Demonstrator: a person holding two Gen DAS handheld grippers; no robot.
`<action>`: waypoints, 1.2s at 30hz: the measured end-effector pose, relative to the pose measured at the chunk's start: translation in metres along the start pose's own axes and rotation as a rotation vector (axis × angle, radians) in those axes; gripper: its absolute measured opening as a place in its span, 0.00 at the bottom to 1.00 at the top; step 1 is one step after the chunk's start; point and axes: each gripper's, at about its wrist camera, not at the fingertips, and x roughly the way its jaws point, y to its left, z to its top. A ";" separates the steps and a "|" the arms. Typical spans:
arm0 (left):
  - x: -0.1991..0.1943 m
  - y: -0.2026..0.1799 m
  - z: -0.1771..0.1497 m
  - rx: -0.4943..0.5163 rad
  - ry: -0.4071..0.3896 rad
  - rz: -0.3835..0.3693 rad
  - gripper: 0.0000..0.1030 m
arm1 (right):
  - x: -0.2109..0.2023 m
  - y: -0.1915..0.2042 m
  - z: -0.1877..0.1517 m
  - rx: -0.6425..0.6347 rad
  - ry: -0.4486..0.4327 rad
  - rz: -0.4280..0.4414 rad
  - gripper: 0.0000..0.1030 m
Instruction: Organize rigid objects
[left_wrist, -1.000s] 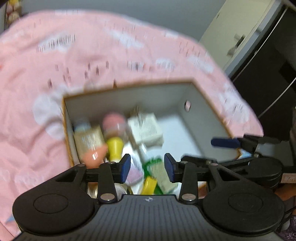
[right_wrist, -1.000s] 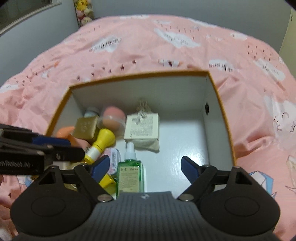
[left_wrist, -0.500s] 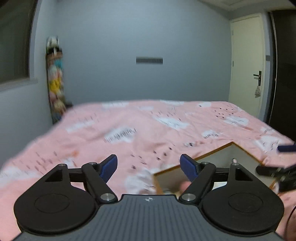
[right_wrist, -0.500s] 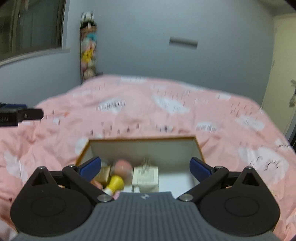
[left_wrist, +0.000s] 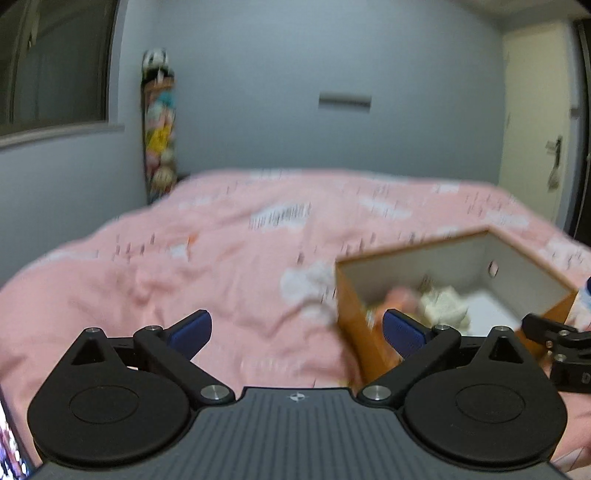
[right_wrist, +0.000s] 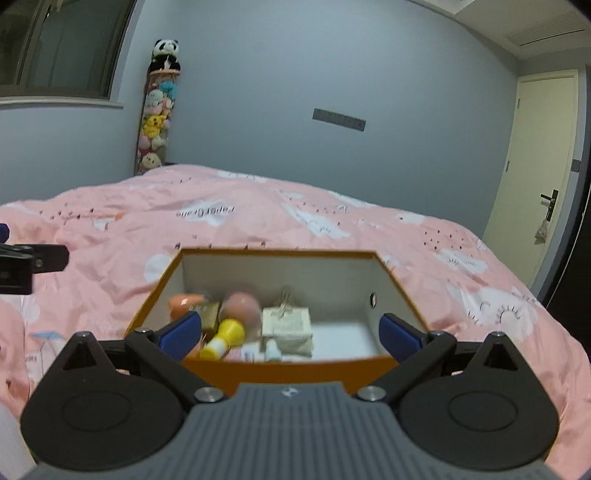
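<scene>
Left gripper (left_wrist: 297, 334): jaws spread fully wide, they have just been opening, and nothing is between them; only the pink duvet (left_wrist: 221, 266) shows in the gap.
Right gripper (right_wrist: 290, 334): jaws also fully wide and holding nothing; the opening finished a short moment before.
Orange box (right_wrist: 295, 369): directly ahead of the right jaws, its near wall just below the gap between them. For the left gripper the orange box (left_wrist: 351, 314) lies to the right of the jaws, behind the right blue pad.
Objects in the box: a yellow-capped bottle (right_wrist: 225, 338) just inside the left jaw of the right gripper, a round pink item (right_wrist: 242, 306) behind it, a pale wrapped packet (right_wrist: 290, 326) in the middle of the gap, an orange item (right_wrist: 183, 302) beyond the left jaw. The right half of the box floor looks bare.
Step in hand, my judgement: both grippers seem drawn back from the box with nothing held, so the placing looks finished or a new object must be found.
How to do it well: keep the jaws wide, look around the duvet for remaining rigid objects, approach one from above, and set it in the bare right half.
Readable writing: mirrored print on the duvet (right_wrist: 207, 213), perhaps "paperCrane"; I am not sure. Labels on the objects are too blurred.
</scene>
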 end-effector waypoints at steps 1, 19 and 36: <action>0.005 -0.001 0.000 -0.003 0.027 0.005 1.00 | 0.001 0.003 -0.004 -0.005 0.004 0.003 0.97; 0.023 -0.004 -0.024 0.016 0.187 -0.012 1.00 | 0.025 0.002 -0.027 0.076 0.113 0.040 0.97; 0.024 -0.001 -0.023 0.009 0.192 -0.003 1.00 | 0.027 -0.003 -0.027 0.104 0.118 0.047 0.97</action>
